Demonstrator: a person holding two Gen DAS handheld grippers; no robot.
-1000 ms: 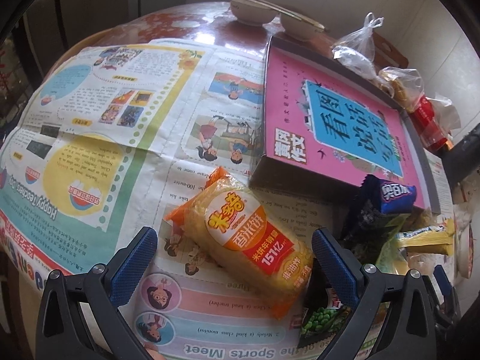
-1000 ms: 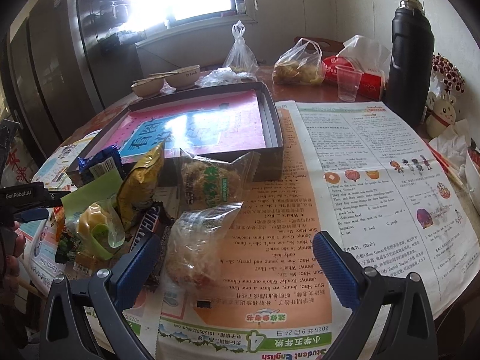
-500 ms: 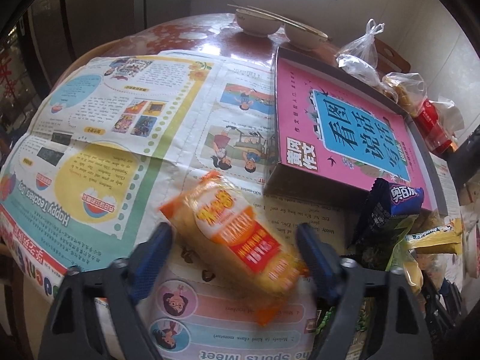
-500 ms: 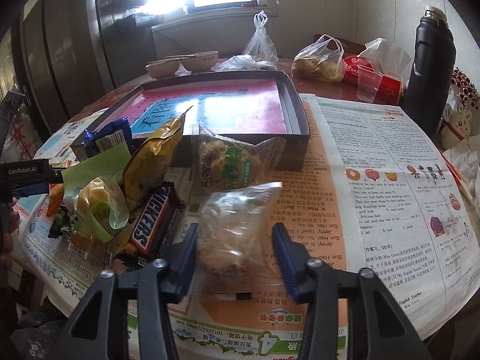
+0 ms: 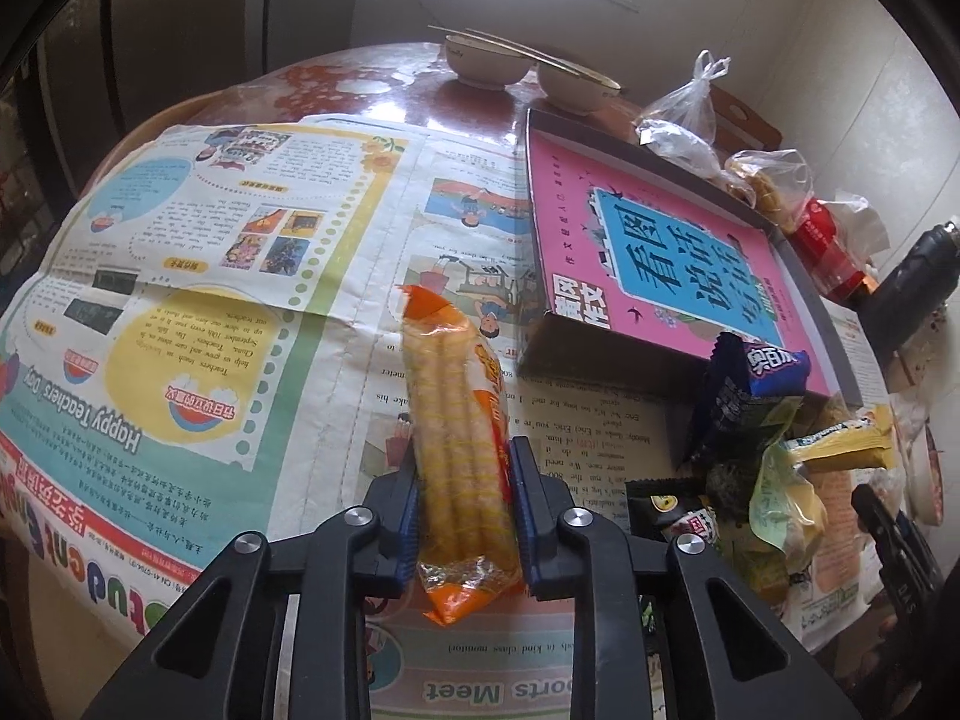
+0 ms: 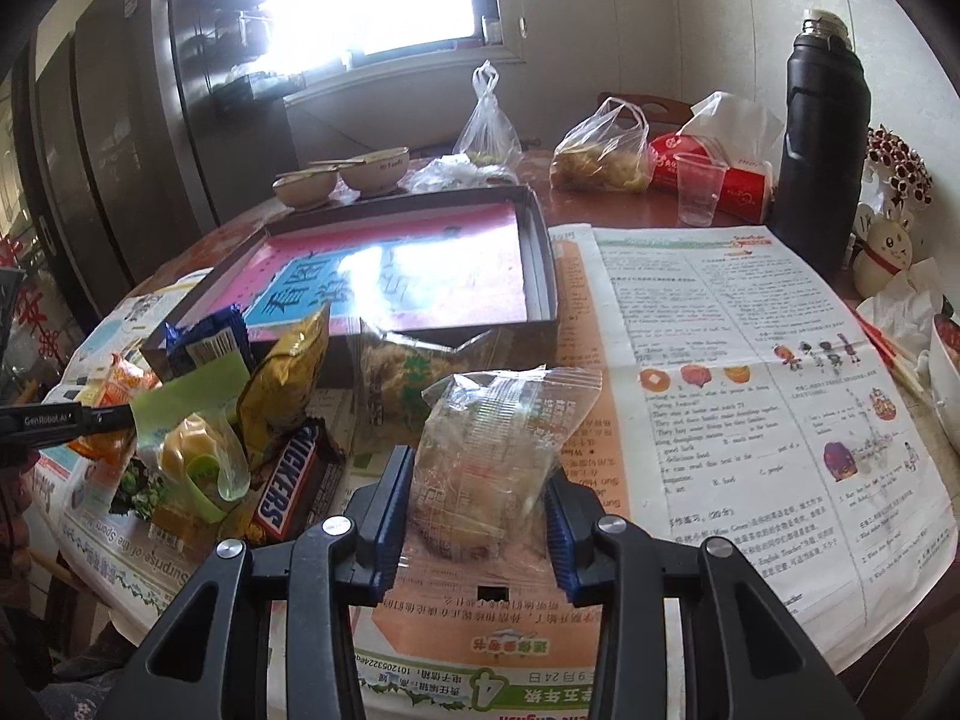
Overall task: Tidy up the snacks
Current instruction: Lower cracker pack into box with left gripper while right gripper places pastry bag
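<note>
Nearest in each wrist view, both grippers are clamped on a snack. The left gripper [image 5: 462,516] pinches an orange-and-yellow rice cracker pack [image 5: 459,420] turned on edge, its far end rising over the newspaper [image 5: 198,300] that covers the tabletop. The right gripper [image 6: 480,504] squeezes a clear plastic pastry packet [image 6: 492,456] between its blue pads, apparently raised a little above the paper.

Between the 2 hands lies the unsorted heap: a Snickers bar [image 6: 294,480], a gold foil bag [image 6: 282,372], a green-wrapped sweet [image 6: 204,468] and a dark blue packet [image 5: 750,390], all leaning together just in front of the box.

Farther off sits the shallow dark box [image 6: 540,252] with a pink printed sheet [image 5: 660,240] lining its floor; nothing appears to lie in it yet. Beyond it are 2 bowls [image 6: 342,174], tied plastic bags [image 6: 600,150] and a black flask [image 6: 822,138].

The step in hand looks like the pick-up of 2 snacks at once. The next move probably calls for carrying each over the box's near wall, clearing the heap, and placing them flat inside, well apart, before loosening the grip.
</note>
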